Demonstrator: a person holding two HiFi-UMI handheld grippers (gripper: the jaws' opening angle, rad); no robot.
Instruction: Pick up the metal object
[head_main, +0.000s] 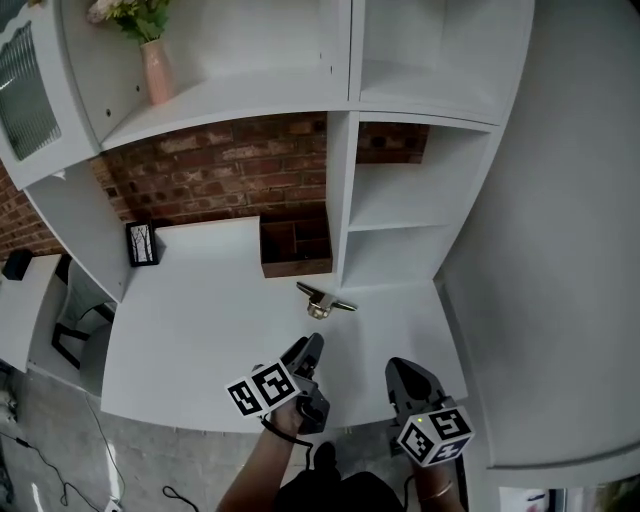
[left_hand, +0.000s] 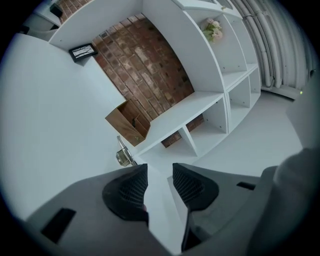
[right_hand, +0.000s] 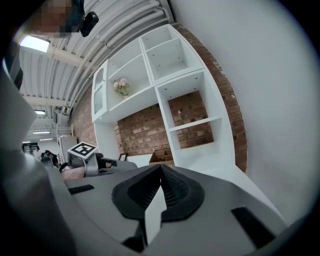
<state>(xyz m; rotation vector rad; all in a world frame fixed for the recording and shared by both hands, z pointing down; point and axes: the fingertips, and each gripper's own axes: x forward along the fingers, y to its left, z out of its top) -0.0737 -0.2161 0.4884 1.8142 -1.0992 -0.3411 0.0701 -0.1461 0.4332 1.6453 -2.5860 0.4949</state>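
The metal object (head_main: 322, 303) is a small brass-coloured piece with a thin crossbar. It lies on the white desk (head_main: 200, 330) just in front of the shelf's upright. In the left gripper view the metal object (left_hand: 124, 154) shows a short way beyond the left jaw's tip. My left gripper (head_main: 312, 344) hovers over the desk's near part, a little short of the object. In its own view the left gripper (left_hand: 160, 167) is open, with only white desk showing in the gap. My right gripper (head_main: 397, 370) is further right and nearer me. In its own view the right gripper (right_hand: 160, 167) is shut and holds nothing.
A brown wooden organiser box (head_main: 296, 243) stands at the back of the desk against the brick wall. A small black picture frame (head_main: 142, 243) is at the desk's far left. A pink vase with flowers (head_main: 155, 65) stands on the upper shelf. A curved white wall (head_main: 560, 250) bounds the right.
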